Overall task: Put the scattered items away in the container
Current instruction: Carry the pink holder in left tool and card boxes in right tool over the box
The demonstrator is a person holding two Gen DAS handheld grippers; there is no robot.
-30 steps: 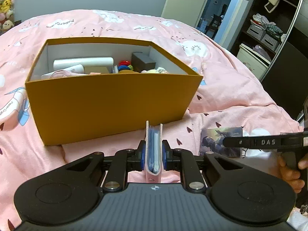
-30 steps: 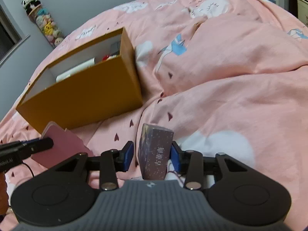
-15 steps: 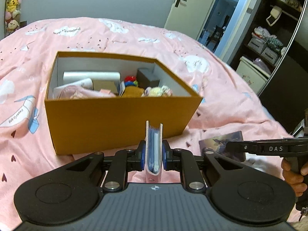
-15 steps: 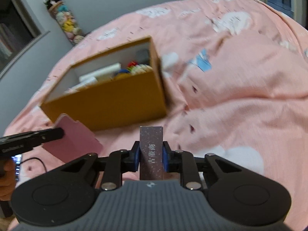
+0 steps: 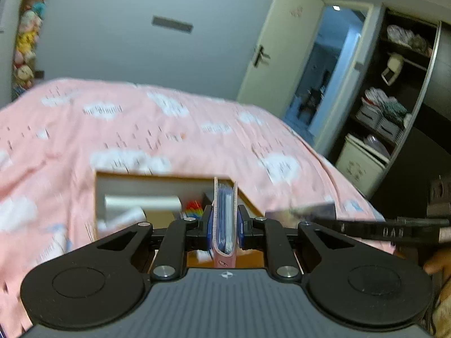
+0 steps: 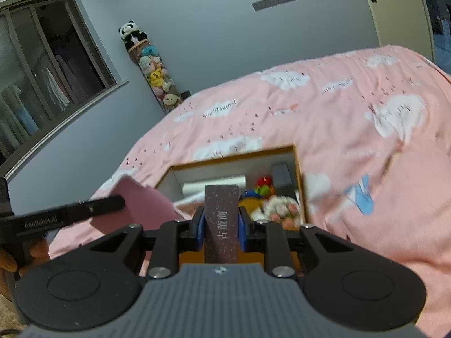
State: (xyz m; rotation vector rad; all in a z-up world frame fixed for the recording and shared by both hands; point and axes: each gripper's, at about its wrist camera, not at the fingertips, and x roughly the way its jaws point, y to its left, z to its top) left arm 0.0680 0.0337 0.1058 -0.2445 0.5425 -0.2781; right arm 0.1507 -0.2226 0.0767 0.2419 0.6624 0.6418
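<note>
Hovering over box (image 6: 298, 169), both items clamped

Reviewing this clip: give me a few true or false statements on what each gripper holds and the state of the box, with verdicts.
1. The left gripper grips a pink card holder. True.
2. The right gripper is empty. False: its jaws clamp a dark starry box.
3. The orange box already holds items. True.
4. The orange box stands on a wooden floor. False: it sits on the pink bedspread.
</note>
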